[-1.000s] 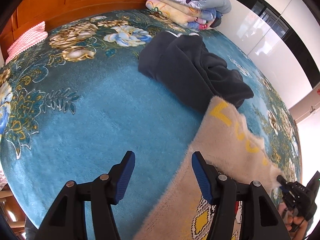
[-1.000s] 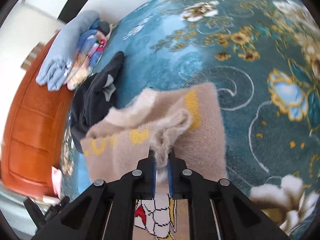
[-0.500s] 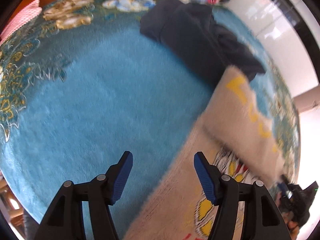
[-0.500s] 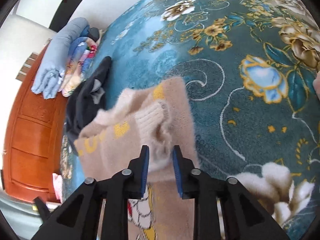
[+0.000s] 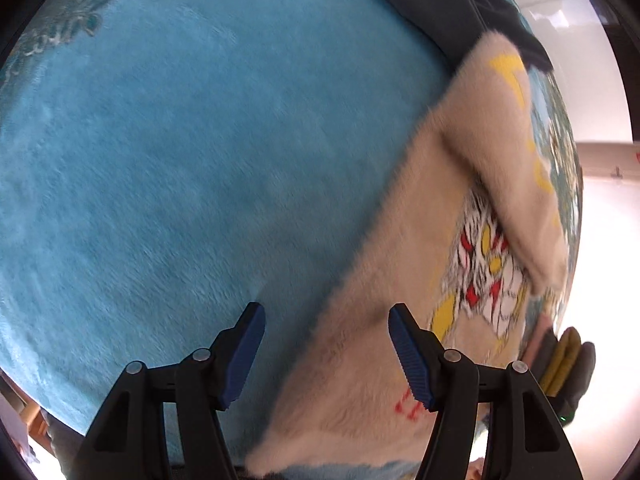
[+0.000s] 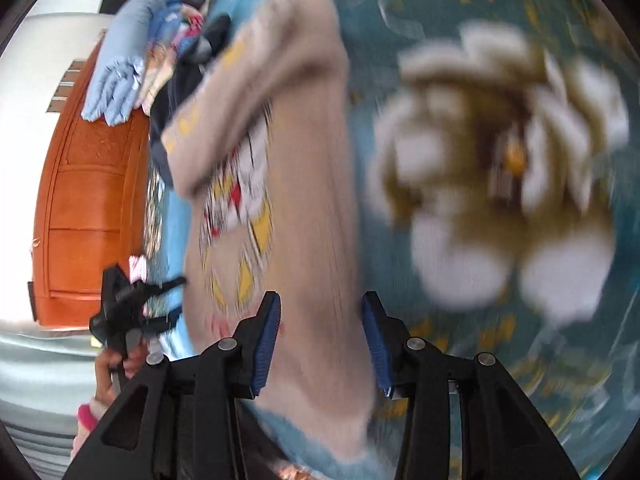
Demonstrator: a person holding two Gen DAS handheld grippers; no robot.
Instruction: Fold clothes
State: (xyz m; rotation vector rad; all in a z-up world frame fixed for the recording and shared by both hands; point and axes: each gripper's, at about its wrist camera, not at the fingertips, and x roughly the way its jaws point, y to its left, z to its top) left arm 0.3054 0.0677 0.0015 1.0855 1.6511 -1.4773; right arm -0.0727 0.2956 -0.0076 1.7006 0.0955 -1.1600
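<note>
A fuzzy beige sweater [image 5: 372,248] with a yellow, red and white print lies flat on the blue bedspread [image 5: 180,152], one sleeve [image 5: 504,128] folded across its chest. My left gripper [image 5: 325,309] is open and points down over the sweater's left edge, with nothing pinched. In the blurred right wrist view the sweater [image 6: 308,168] runs away from me. My right gripper [image 6: 321,296] hangs over its lower body with the jaws opening. The cloth lies below and between the pads, which do not press on it. The left gripper [image 6: 120,308] shows at the left in a hand.
A dark crumpled garment [image 5: 440,4] lies just beyond the sweater. Folded quilts [image 6: 120,68] are stacked against the orange wooden headboard [image 6: 88,200]. A big floral pattern [image 6: 500,168] covers the bedspread to the right. The bed's near edge runs just below both grippers.
My right gripper let go of the sleeve cuff, widened its jaws and drew back toward the sweater's lower body. My left gripper tipped downward and sank closer to the sweater's left edge.
</note>
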